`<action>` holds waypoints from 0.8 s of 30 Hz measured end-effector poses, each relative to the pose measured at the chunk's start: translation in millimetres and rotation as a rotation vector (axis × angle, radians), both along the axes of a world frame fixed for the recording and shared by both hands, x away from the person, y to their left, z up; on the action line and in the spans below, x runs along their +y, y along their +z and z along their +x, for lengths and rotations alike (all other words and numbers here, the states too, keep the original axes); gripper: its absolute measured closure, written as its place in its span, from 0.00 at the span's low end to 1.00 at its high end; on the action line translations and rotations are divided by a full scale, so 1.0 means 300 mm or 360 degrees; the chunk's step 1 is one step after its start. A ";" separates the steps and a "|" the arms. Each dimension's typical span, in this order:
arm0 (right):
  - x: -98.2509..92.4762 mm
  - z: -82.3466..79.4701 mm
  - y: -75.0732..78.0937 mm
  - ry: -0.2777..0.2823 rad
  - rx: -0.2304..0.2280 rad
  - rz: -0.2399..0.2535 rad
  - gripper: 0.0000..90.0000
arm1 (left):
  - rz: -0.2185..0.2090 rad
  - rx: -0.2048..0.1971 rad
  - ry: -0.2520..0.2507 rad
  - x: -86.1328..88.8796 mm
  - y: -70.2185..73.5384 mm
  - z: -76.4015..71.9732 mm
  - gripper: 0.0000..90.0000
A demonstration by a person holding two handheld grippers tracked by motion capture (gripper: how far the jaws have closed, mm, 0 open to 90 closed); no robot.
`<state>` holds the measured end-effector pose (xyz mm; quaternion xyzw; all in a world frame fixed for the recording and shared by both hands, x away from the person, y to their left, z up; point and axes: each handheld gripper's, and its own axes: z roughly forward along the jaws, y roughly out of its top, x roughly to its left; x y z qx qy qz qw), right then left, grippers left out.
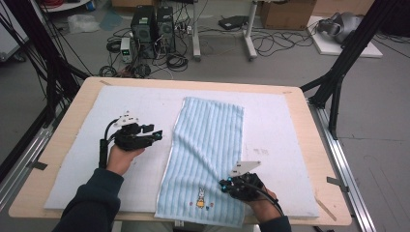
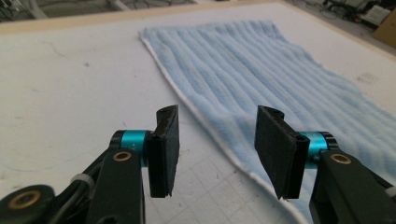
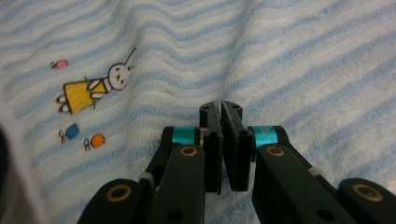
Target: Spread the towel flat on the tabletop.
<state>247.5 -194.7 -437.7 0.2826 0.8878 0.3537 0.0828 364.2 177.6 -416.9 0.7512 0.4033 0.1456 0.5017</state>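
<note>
A light blue striped towel (image 1: 208, 145) lies flat down the middle of the white mat (image 1: 130, 101); a small rabbit picture (image 1: 200, 198) is stitched near its front edge. My left gripper (image 1: 157, 134) is over the mat just left of the towel, pointing right, jaws open and empty. In the left gripper view the towel's white hem (image 2: 205, 121) runs between and beyond that gripper (image 2: 217, 135). My right gripper (image 1: 225, 186) rests at the towel's front right part. In the right gripper view its pads (image 3: 220, 107) stand together over the towel (image 3: 280, 56), right of the rabbit (image 3: 93, 88), with no cloth between them.
The mat covers most of a wooden table (image 1: 63, 140). Black frame posts (image 1: 338, 72) stand at the table's right and left. Computers, cables and boxes lie on the floor beyond the far edge (image 1: 154, 29).
</note>
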 end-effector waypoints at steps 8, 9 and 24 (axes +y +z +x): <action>-0.077 0.054 0.023 -0.0268 -0.0107 0.0198 0.75 | 0.0032 0.0116 -0.0051 -0.107 -0.084 0.045 0.57; -0.085 0.065 0.025 -0.0308 -0.0119 0.0206 0.75 | 0.0044 0.0129 -0.0051 -0.121 -0.092 0.046 0.57; -0.139 0.108 0.017 -0.0510 -0.0164 0.0233 0.71 | 0.0432 0.0112 -0.0201 -0.124 -0.090 -0.065 0.97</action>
